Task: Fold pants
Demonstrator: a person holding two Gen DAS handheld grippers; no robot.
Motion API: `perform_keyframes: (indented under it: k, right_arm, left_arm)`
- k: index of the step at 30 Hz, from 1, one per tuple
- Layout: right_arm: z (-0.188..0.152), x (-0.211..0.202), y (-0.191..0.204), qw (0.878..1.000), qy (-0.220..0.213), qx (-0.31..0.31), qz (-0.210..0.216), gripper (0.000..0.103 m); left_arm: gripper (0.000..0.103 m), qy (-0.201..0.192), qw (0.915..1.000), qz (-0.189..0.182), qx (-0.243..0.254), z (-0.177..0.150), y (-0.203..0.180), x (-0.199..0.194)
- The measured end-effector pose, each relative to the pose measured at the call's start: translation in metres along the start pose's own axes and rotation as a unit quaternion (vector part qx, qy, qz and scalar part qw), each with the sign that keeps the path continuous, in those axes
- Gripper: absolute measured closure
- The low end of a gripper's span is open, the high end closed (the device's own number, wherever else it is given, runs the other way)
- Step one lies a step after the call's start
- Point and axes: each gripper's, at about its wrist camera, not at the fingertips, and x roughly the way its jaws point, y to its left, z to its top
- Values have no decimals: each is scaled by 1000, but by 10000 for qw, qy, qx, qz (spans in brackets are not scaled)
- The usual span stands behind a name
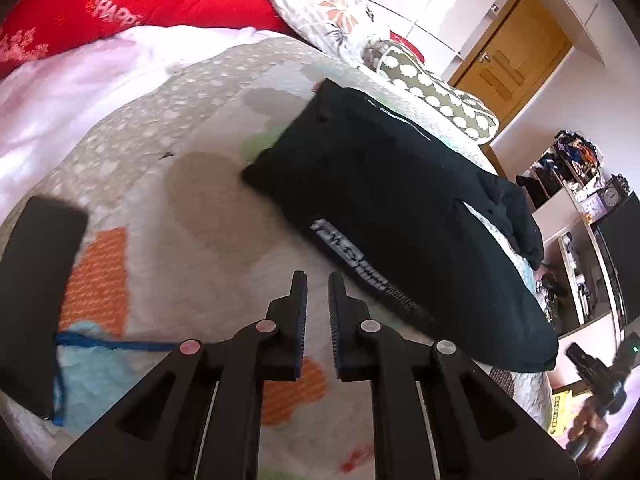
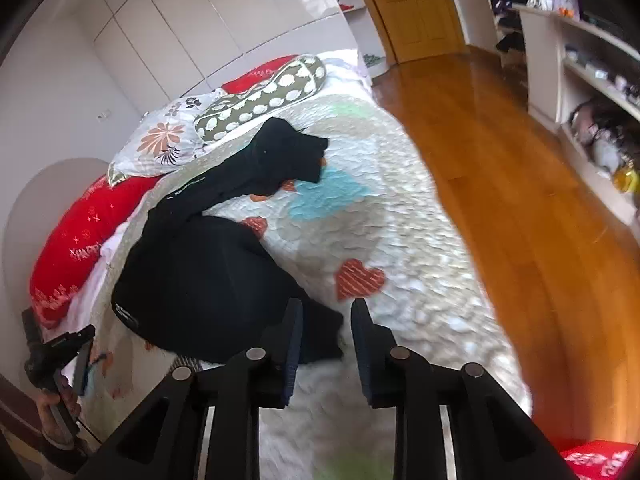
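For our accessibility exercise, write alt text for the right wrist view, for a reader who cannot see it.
Black pants lie crumpled on a quilted bedspread with heart patches, one leg trailing up toward the pillows. The right tool hangs open just above the pants' near edge, holding nothing. A wooden floor runs along the bed's right side.

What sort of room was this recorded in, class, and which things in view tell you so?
Most likely a home bedroom. A bed with a patterned quilt carries pillows and the black pants; white wardrobe doors line the wall, beside a wooden door.
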Motion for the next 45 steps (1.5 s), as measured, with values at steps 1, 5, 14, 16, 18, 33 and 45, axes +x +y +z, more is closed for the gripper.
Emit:
perform_keyframes:
  k: [1, 5, 14, 16, 18, 33, 45]
  right_arm:
    - [4, 9, -1, 9999, 67, 72, 55, 77]
    - [13, 59, -2, 9993, 338, 149, -8, 77]
    - [-33, 42, 72, 9858, 585, -1408, 697, 76]
    - [-25, 26, 48, 9922, 395, -894, 772, 76]
    - [-16, 17, 28, 9961, 133, -548, 676, 76]
    - [-3, 98, 36, 9957, 421, -650, 503, 86]
    - [22, 31, 49, 9920, -671, -1022, -299, 94]
  left_arm:
    - [69, 53, 10000, -60, -15, 1, -4, 6]
    - [47, 196, 9996, -133, -147, 9, -9, 27]
    - [45, 159, 9995, 75, -272, 24, -3, 41]
    - [41, 139, 9994, 65, -315, 26, 0, 43]
    - [39, 192, 9991, 45, -373, 27, 1, 48]
    - [27, 240, 9986, -162, -443, 39, -9, 79]
    - [95, 129, 9976, -608, -315, 24, -16, 27]
